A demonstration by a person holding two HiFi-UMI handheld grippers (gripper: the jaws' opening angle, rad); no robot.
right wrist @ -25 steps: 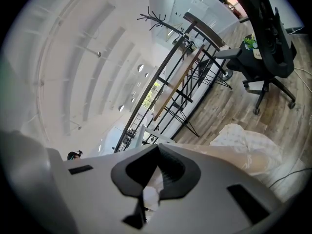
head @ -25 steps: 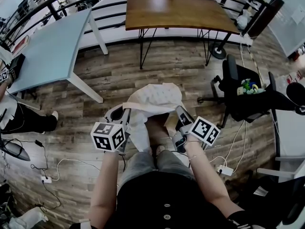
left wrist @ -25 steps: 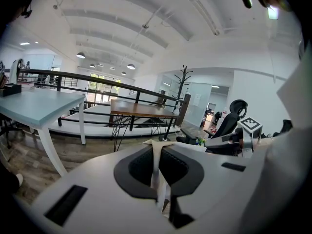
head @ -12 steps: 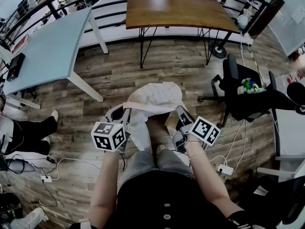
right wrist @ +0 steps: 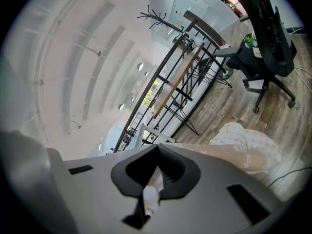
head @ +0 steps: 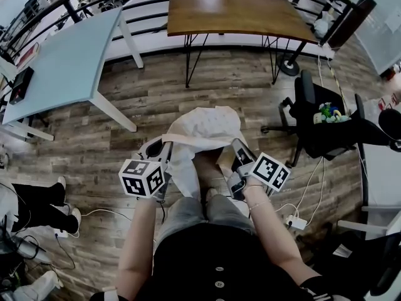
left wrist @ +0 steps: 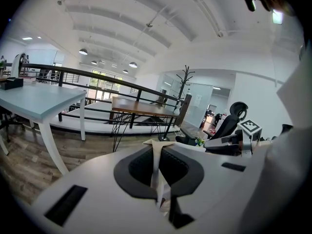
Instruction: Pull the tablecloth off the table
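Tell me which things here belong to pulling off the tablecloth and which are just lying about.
Job: tablecloth, clamped by left gripper and right gripper; bare wooden table, probably.
Lying about: blue table, office chair, power strip.

— Is the room bright?
— Yes, evenly. The ceiling lamps (left wrist: 83,51) give the light, and shadows on the floor (head: 238,93) are soft.
— And the edges?
— All views bend strongly there, with black corners; the ceiling (right wrist: 83,43) glares white.
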